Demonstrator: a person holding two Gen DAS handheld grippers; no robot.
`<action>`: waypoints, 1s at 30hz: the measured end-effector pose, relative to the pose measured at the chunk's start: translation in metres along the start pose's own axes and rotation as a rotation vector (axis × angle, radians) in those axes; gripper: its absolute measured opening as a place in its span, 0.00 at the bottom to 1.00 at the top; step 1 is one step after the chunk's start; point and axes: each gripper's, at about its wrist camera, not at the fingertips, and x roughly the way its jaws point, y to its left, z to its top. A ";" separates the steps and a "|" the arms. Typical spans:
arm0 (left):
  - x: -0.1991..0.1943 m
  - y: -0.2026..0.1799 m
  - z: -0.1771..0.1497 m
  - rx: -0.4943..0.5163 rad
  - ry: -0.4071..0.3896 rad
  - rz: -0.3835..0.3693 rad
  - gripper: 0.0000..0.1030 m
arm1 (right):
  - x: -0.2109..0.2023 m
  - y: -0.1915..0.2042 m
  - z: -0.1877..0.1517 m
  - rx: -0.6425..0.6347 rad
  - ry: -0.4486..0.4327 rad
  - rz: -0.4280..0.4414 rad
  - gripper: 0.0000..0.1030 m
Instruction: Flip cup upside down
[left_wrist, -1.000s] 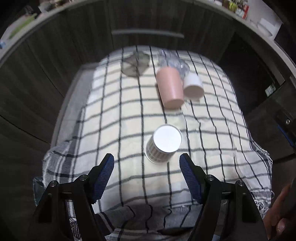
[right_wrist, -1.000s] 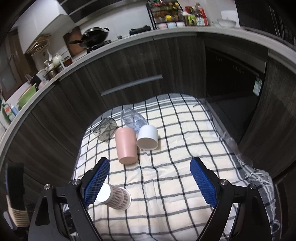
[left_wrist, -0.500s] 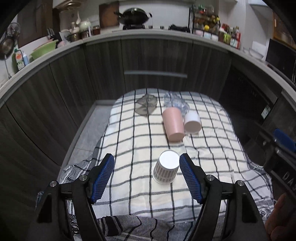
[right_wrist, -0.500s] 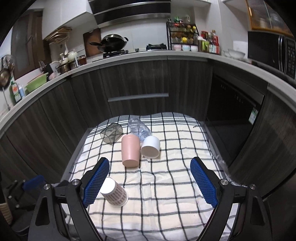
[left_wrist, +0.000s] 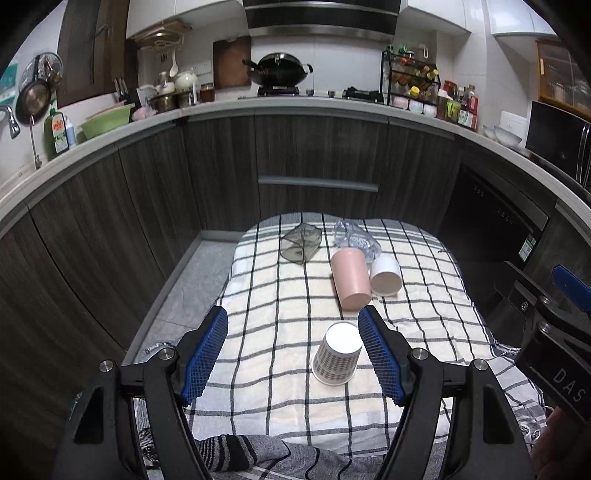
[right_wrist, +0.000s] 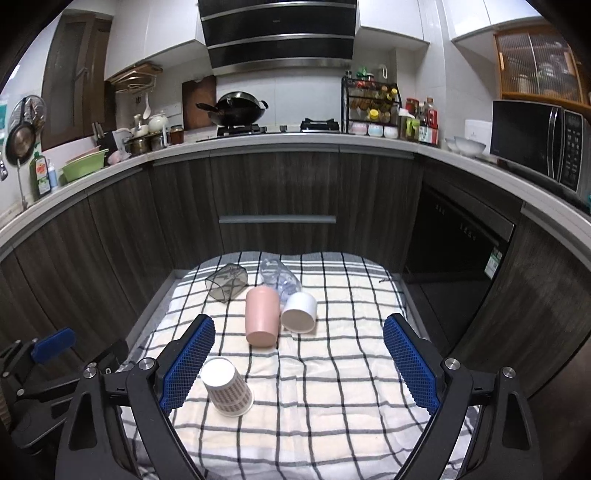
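A patterned paper cup (left_wrist: 337, 354) stands upside down on the checked cloth (left_wrist: 273, 295), its white base up; it also shows in the right wrist view (right_wrist: 226, 387). My left gripper (left_wrist: 293, 354) is open and empty, raised above the near cloth, with the cup just inside its right finger. My right gripper (right_wrist: 299, 363) is open and empty, with the cup beside its left finger. A pink cup (left_wrist: 350, 277), a white cup (left_wrist: 385, 275), a clear bottle (left_wrist: 355, 239) and a dark glass container (left_wrist: 300, 245) lie on their sides farther back.
The cloth-covered table (right_wrist: 332, 369) stands in front of dark wood kitchen cabinets (right_wrist: 277, 192). The counter above holds a wok (right_wrist: 236, 110), a spice rack (right_wrist: 373, 107) and a microwave (right_wrist: 535, 140). A dark oven front (right_wrist: 458, 254) is at right.
Both cameras have pulled back and tilted up, so the kitchen counter and wall came into view. The paper cup stays upside down in place on the cloth.
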 end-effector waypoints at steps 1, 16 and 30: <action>-0.002 0.000 0.000 0.000 -0.009 0.002 0.70 | -0.003 0.001 0.000 -0.001 -0.004 -0.001 0.90; -0.013 0.002 0.003 0.000 -0.041 0.011 0.74 | -0.017 0.000 0.008 0.001 -0.048 -0.009 0.90; -0.014 0.004 -0.002 -0.001 -0.041 0.038 0.84 | -0.020 0.000 0.005 0.008 -0.051 -0.009 0.93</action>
